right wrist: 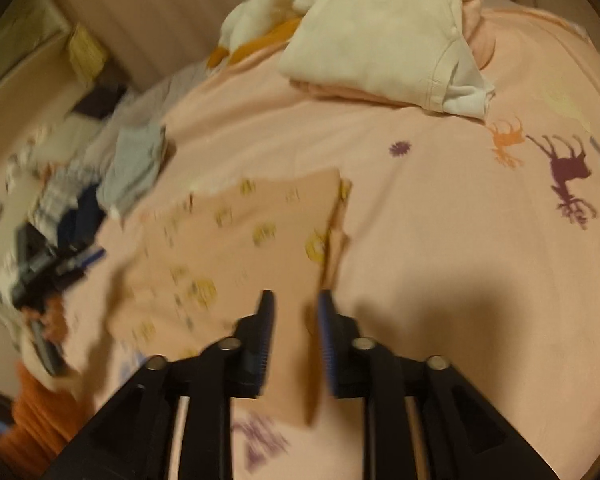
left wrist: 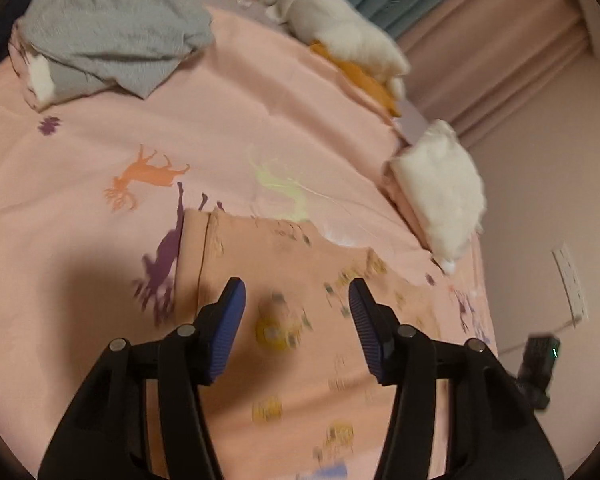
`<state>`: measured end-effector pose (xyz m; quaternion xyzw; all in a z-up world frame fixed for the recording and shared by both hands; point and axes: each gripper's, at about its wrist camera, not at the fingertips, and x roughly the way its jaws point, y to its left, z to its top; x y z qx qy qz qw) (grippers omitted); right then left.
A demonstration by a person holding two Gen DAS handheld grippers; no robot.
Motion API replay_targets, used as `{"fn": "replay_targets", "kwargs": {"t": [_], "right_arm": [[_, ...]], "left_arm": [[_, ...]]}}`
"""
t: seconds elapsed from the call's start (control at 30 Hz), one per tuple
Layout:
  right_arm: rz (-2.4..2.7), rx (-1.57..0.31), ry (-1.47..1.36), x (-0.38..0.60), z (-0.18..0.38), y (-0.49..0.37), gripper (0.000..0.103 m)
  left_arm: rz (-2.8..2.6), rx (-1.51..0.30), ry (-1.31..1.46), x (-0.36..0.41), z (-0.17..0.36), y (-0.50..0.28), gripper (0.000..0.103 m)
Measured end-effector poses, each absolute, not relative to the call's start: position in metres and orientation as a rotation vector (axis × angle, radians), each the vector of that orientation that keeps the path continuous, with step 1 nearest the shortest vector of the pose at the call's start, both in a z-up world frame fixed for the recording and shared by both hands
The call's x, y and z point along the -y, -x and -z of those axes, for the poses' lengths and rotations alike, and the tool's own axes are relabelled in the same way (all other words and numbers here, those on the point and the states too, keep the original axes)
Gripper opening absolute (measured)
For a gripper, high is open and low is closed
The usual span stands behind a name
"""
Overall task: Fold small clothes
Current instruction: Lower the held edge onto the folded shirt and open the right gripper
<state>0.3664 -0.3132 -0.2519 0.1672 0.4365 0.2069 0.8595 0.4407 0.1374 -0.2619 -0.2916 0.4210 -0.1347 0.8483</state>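
Observation:
A peach garment [left wrist: 292, 360] printed with small yellow figures lies flat on the pink bed sheet [left wrist: 100, 220]. My left gripper [left wrist: 297, 282] hovers over its near part, jaws wide open with only the flat cloth showing below the blue pads. In the right wrist view the same garment [right wrist: 228, 248] spreads out to the left. Its folded right edge runs down under my right gripper [right wrist: 296, 294]. That gripper's jaws stand a little apart, and the pads do not press on the cloth. A blurred dark gripper [right wrist: 44, 264] held by an orange sleeve [right wrist: 36, 404] shows at the far left.
A grey crumpled cloth [left wrist: 112, 36] lies at the back left. A white and orange plush toy [left wrist: 340, 36] and a white folded bundle [left wrist: 440, 192] line the bed's right edge. A cream stack of folded clothes [right wrist: 380, 40] and a mixed clothes pile [right wrist: 132, 168] sit further off.

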Motion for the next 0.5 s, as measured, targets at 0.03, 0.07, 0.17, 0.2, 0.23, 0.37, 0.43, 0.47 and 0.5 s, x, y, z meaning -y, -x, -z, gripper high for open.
{"fn": "replay_targets", "kwargs": {"t": [0.03, 0.07, 0.17, 0.2, 0.23, 0.37, 0.43, 0.47, 0.5], "right_arm": [[-0.455, -0.916, -0.387, 0.312, 0.256, -0.368, 0.031], [-0.48, -0.92, -0.411, 0.31, 0.26, -0.37, 0.031], [-0.501, -0.953, -0.414, 0.303, 0.275, -0.37, 0.032], [-0.492, -0.967, -0.402, 0.304, 0.279, -0.371, 0.032], [-0.479, -0.984, -0.384, 0.303, 0.284, -0.372, 0.032], [-0.468, -1.014, -0.401, 0.316, 0.297, -0.373, 0.032], [-0.482, -1.006, -0.442, 0.319, 0.301, -0.374, 0.032], [-0.48, -1.0, -0.444, 0.32, 0.301, -0.373, 0.032], [-0.477, -0.997, -0.442, 0.32, 0.3, -0.373, 0.032]], "left_arm": [[0.266, -0.904, 0.619, -0.137, 0.268, -0.451, 0.053], [0.258, -0.922, 0.622, -0.138, 0.275, -0.459, 0.052], [0.211, -0.952, 0.614, -0.141, 0.289, -0.469, 0.052], [0.208, -0.948, 0.618, -0.142, 0.293, -0.469, 0.052], [0.22, -0.942, 0.628, -0.143, 0.296, -0.468, 0.052], [0.249, -0.944, 0.618, -0.147, 0.302, -0.464, 0.049], [0.27, -0.963, 0.608, -0.144, 0.306, -0.466, 0.037], [0.274, -0.967, 0.613, -0.144, 0.308, -0.466, 0.03], [0.273, -0.972, 0.616, -0.145, 0.31, -0.466, 0.021]]}}
